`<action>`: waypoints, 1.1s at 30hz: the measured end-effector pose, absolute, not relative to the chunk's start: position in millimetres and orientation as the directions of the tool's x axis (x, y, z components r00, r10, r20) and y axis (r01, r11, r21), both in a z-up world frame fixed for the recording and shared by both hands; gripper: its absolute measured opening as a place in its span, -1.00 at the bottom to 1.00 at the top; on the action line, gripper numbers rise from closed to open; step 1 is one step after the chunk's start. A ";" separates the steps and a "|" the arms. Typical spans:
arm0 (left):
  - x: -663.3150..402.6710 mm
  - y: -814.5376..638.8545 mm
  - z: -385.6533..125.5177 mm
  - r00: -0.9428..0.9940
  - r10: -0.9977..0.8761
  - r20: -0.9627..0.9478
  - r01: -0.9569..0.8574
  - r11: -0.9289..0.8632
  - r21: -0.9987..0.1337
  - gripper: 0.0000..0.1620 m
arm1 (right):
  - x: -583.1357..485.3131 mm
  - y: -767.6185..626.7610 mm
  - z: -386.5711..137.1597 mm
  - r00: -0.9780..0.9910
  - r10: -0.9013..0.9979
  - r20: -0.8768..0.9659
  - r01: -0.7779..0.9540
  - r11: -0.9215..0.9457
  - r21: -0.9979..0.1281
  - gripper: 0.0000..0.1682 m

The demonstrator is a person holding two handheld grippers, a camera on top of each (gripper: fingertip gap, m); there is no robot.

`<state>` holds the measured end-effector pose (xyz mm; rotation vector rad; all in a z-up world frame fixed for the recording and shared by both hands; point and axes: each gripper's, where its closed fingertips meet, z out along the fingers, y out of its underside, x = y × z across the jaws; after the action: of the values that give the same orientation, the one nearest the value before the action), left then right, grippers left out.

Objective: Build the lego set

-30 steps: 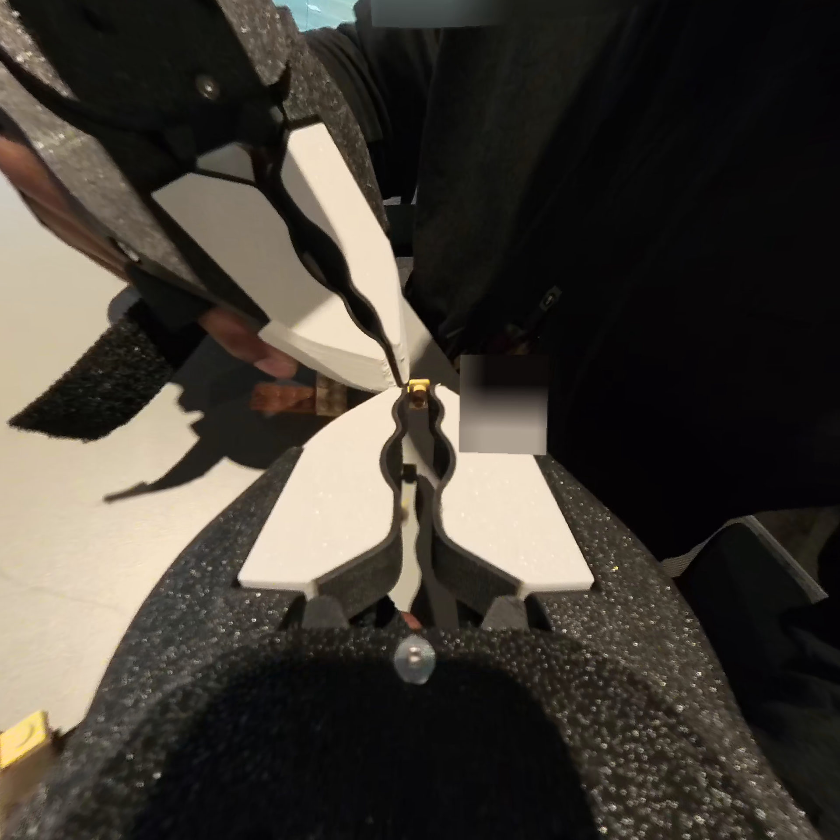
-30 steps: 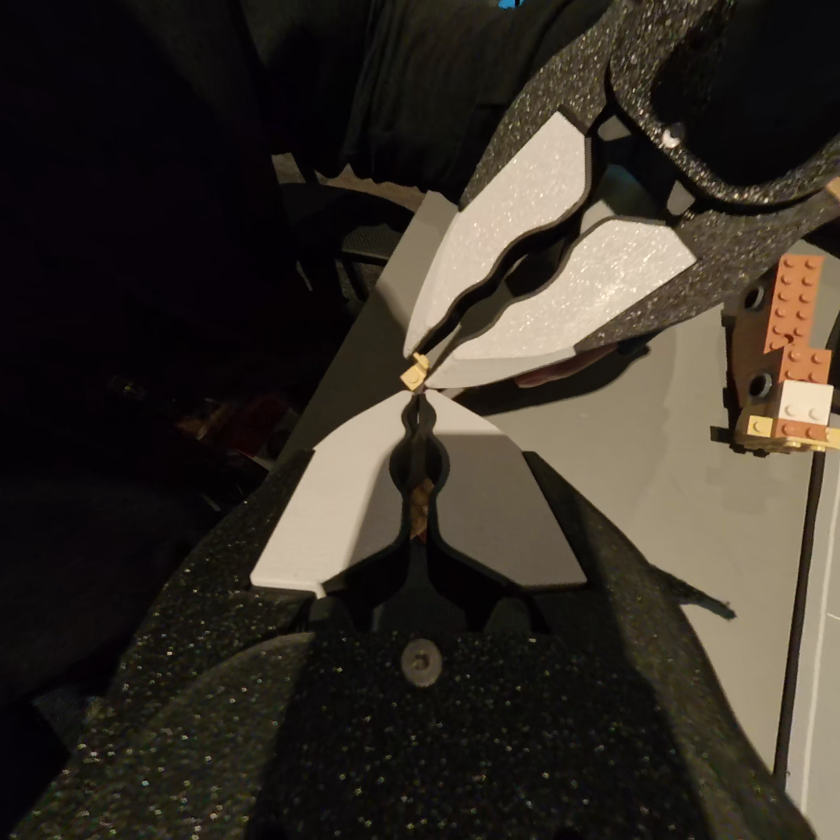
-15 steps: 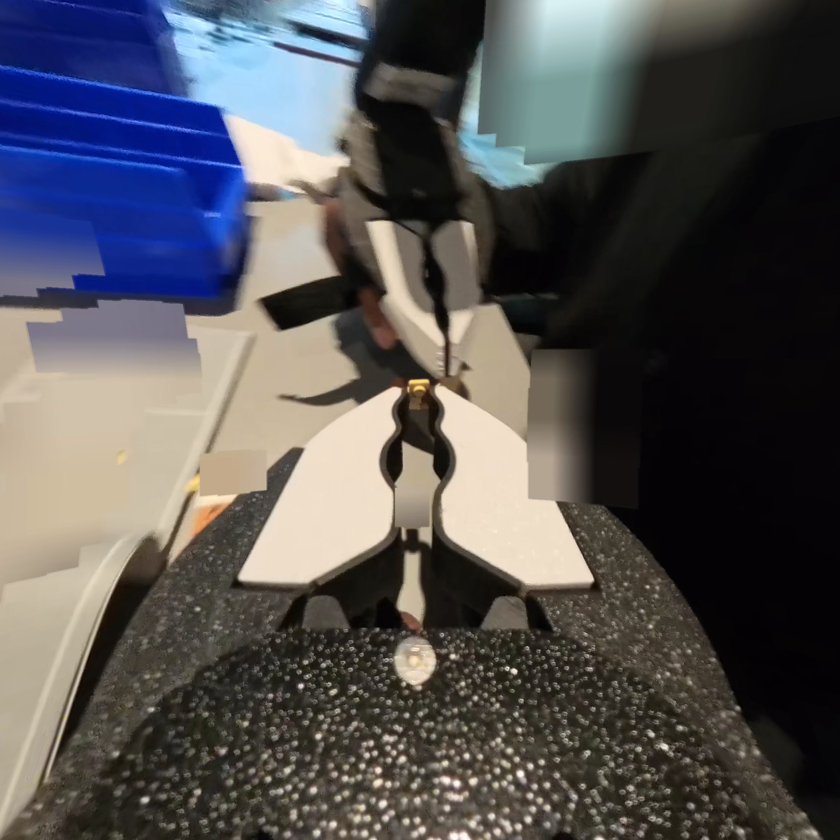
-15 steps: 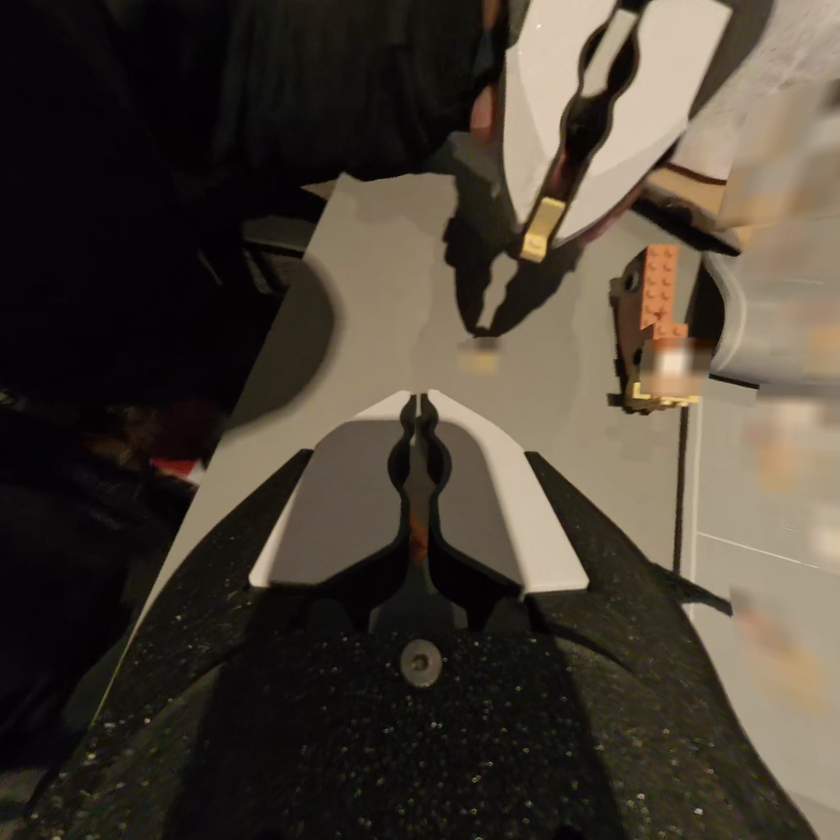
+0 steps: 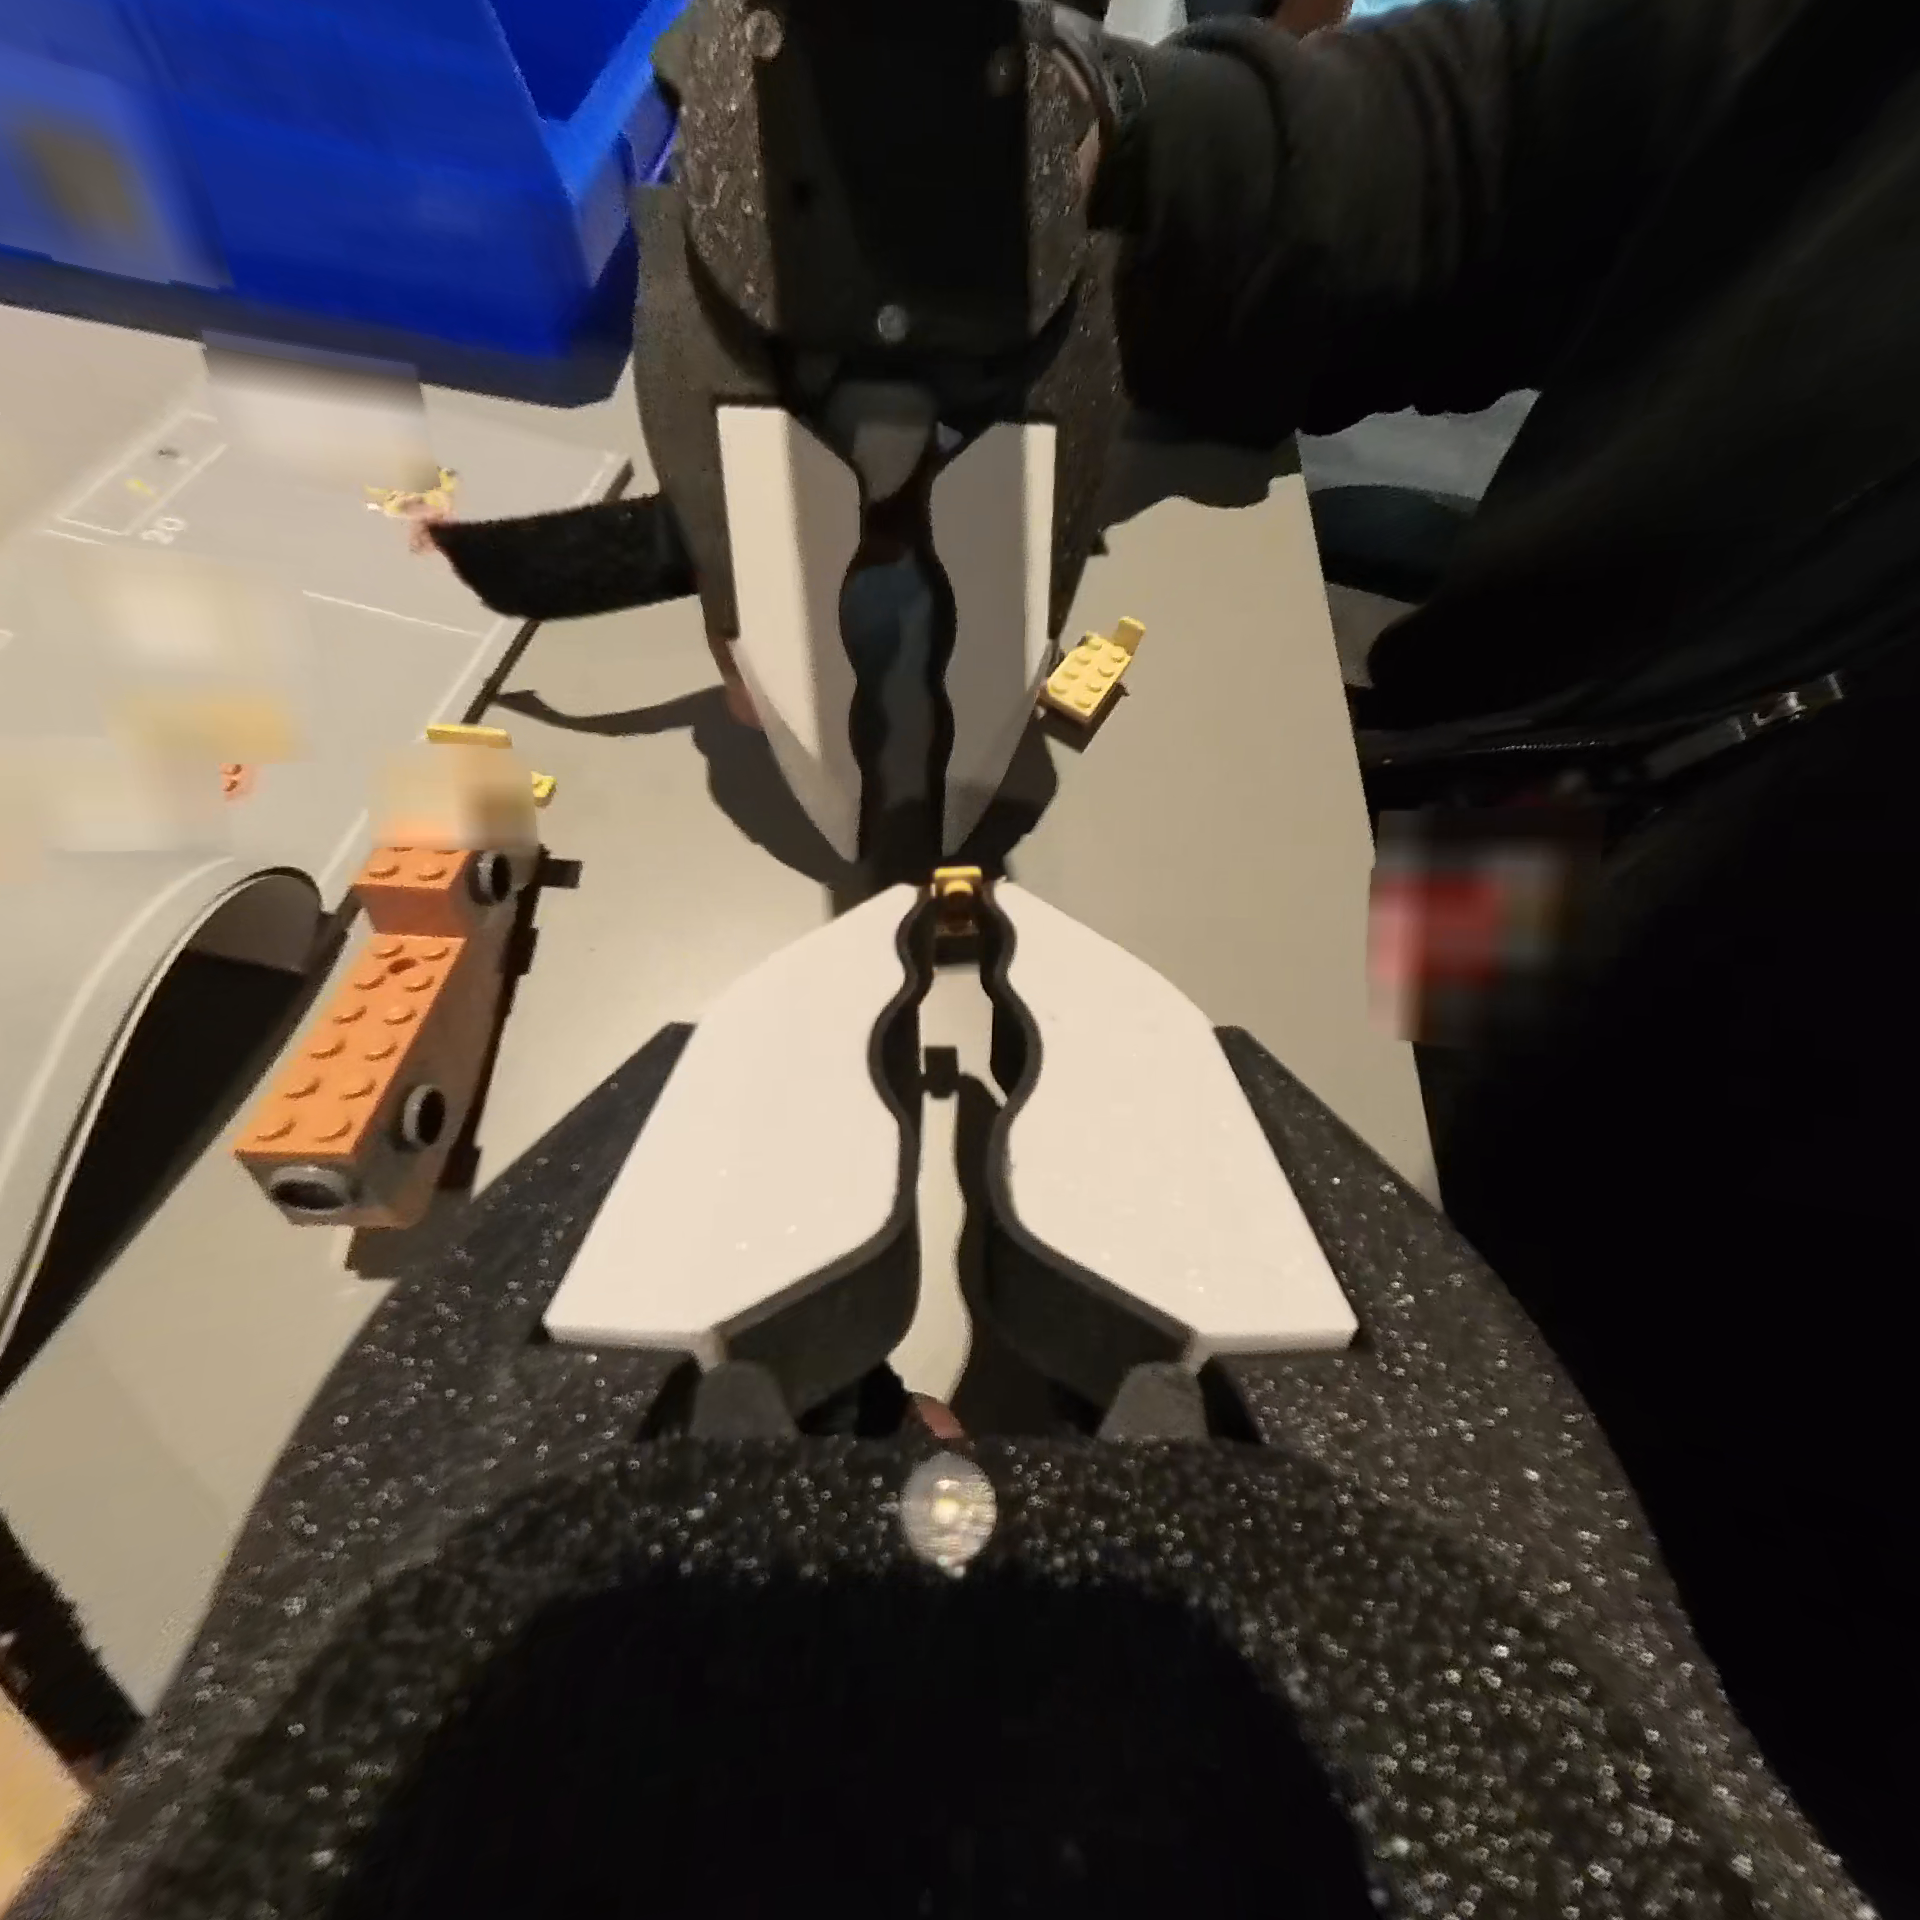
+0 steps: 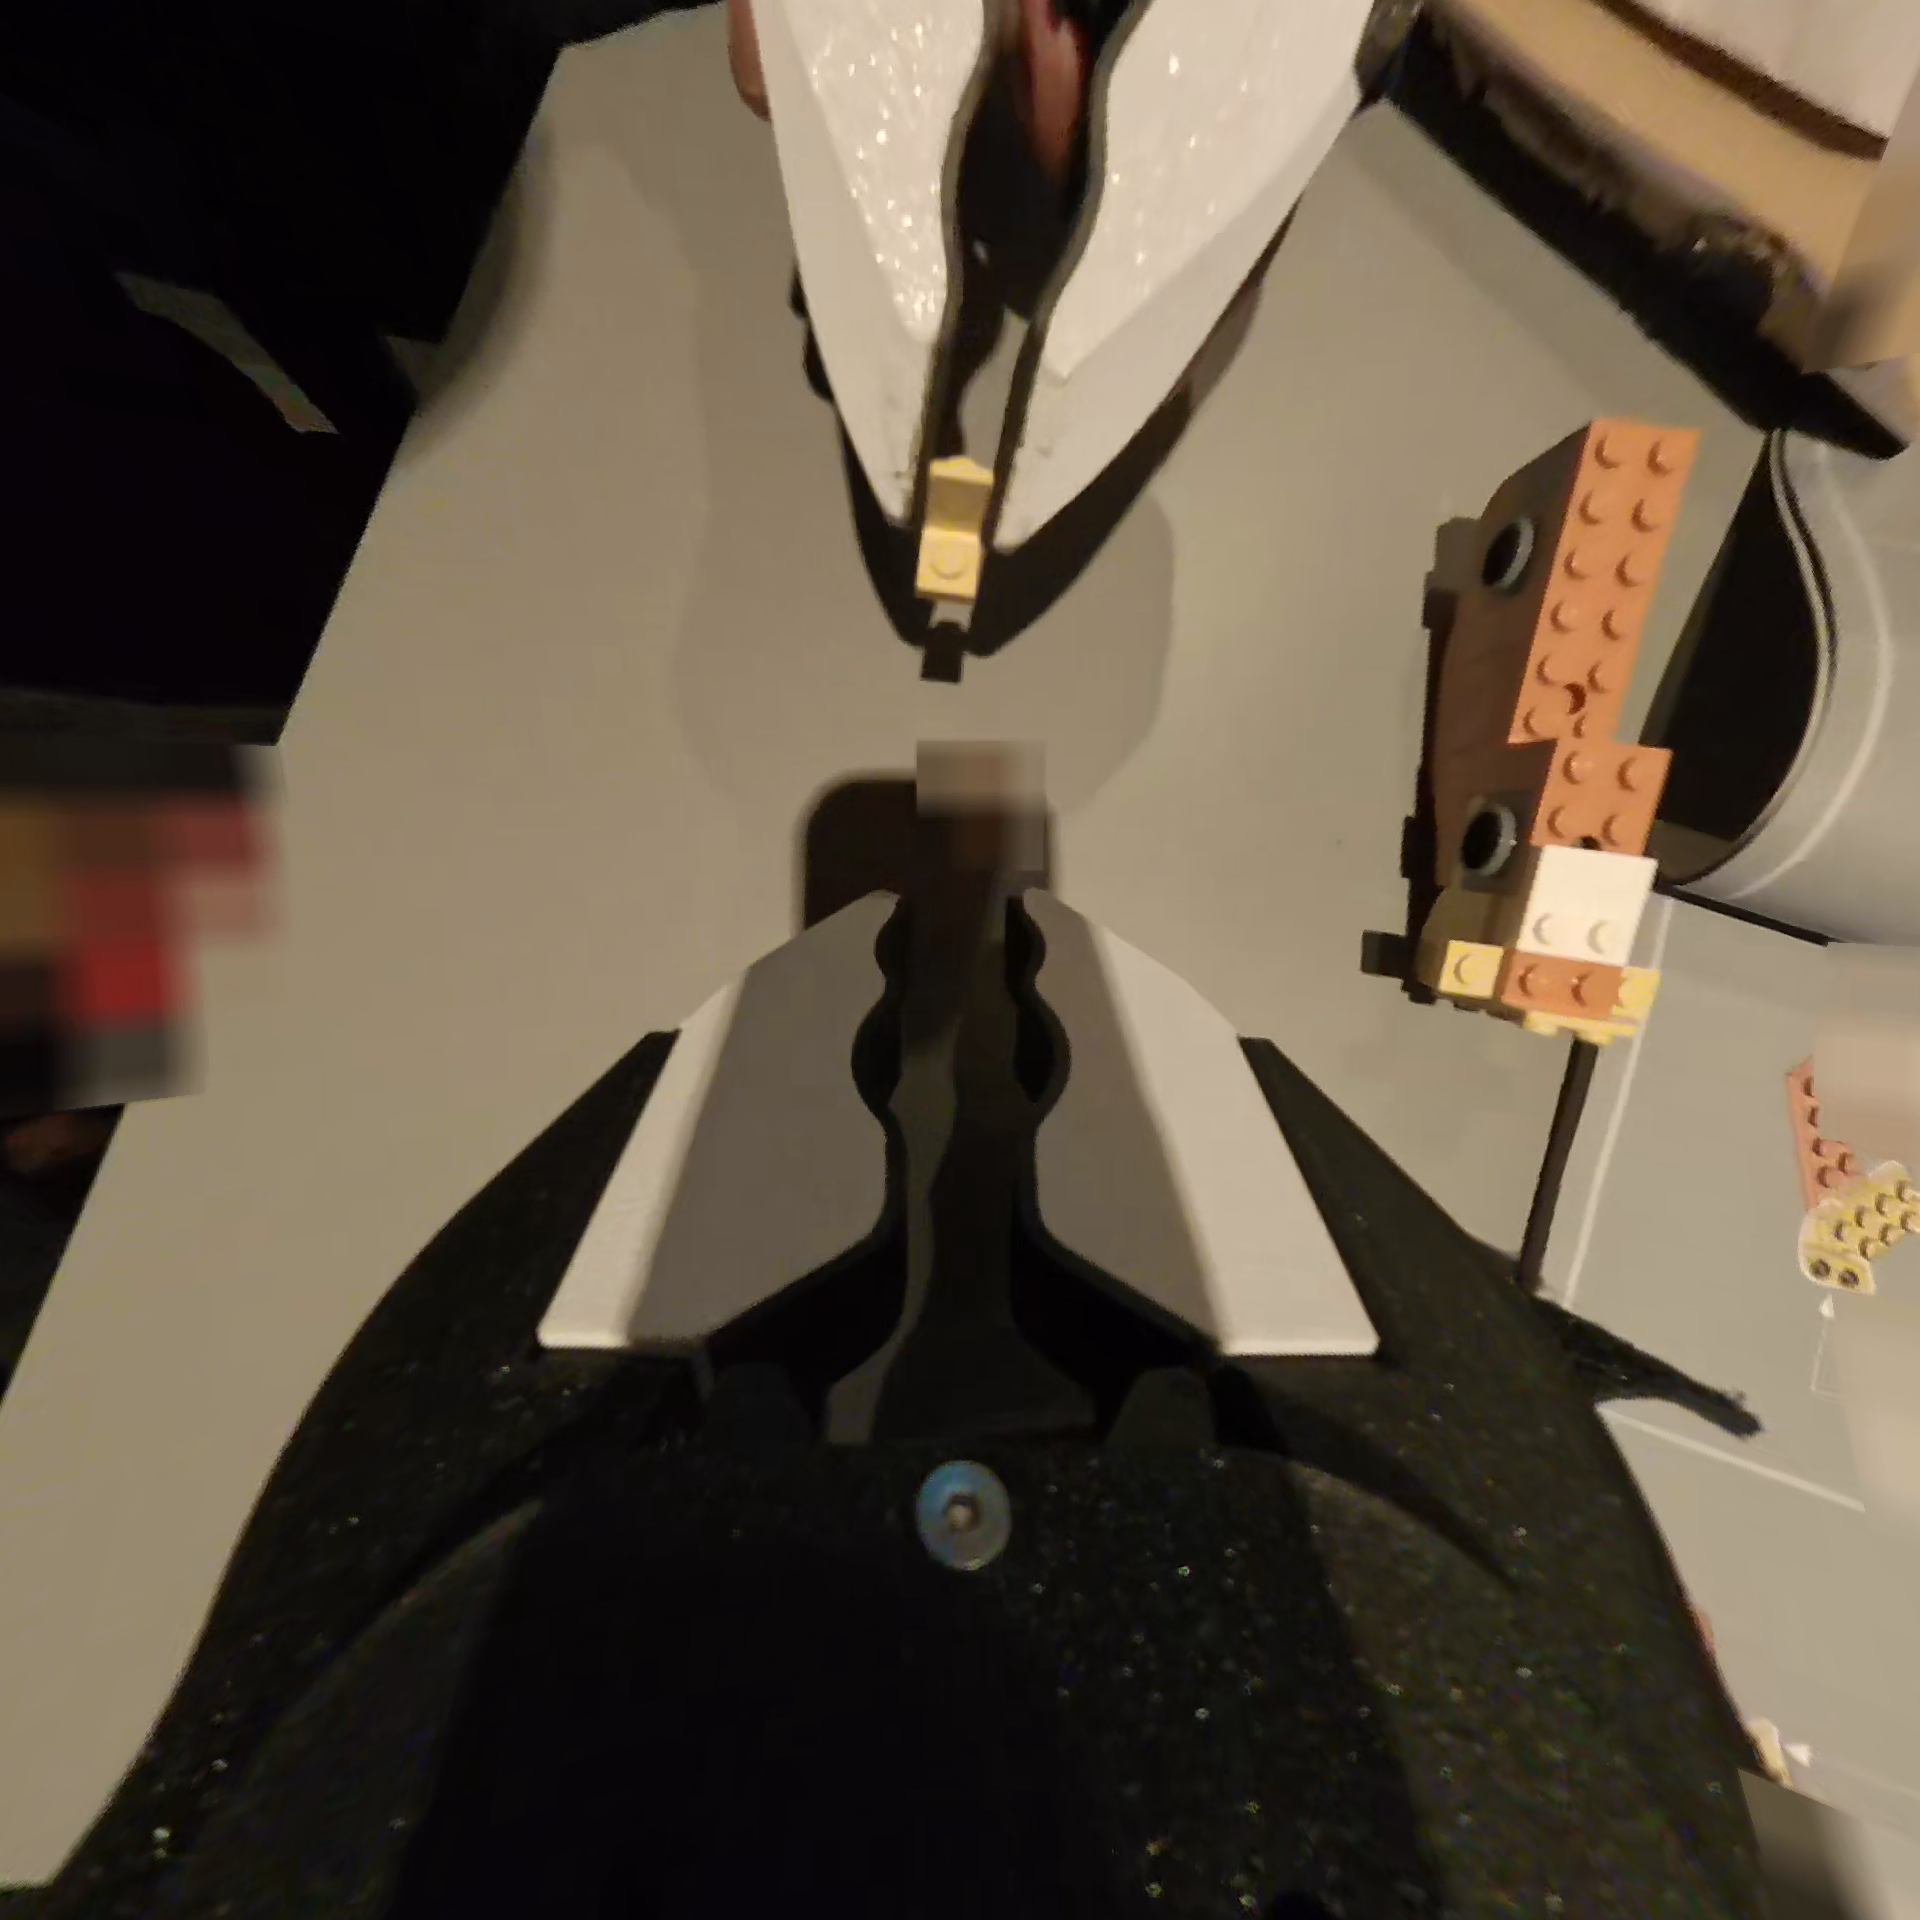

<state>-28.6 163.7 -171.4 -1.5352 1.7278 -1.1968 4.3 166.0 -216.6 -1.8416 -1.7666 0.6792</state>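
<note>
Left wrist view: grey table (image 5: 644, 831), blue bin (image 5: 312, 156) behind, orange lego build (image 5: 364, 1029).

Bench (image 5: 343, 582) markings: thin printed lines with small digits beside them, not given here.
Other writing: none legible.

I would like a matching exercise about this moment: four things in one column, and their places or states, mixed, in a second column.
Things:
1. small tan piece
2. brown model
3. yellow plate
4. bin

Places or states:
A. blue, at the back
B. pinched in the left gripper
C. on the table, a white brick at one end
D. lying loose beside the right gripper

Pairs: 1-B, 2-C, 3-D, 4-A
</note>
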 end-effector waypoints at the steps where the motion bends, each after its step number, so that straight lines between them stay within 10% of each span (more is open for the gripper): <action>1: -29.6 164.4 -172.2 -0.207 -0.965 0.163 -0.492 -0.041 -0.870 -0.91 | 2.9 166.2 -217.8 0.032 0.999 -0.020 0.754 -0.037 -0.655 -0.79; 33: -44.4 156.1 -166.5 -0.206 -0.964 0.170 -0.449 -0.062 -0.891 -0.91 | -7.6 159.8 -212.6 -0.072 0.996 0.059 0.780 0.094 -0.619 -0.81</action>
<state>-44.4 156.1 -166.5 -1.5146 1.6773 -1.2346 -7.6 159.8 -212.6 -1.7369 -1.9066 0.6038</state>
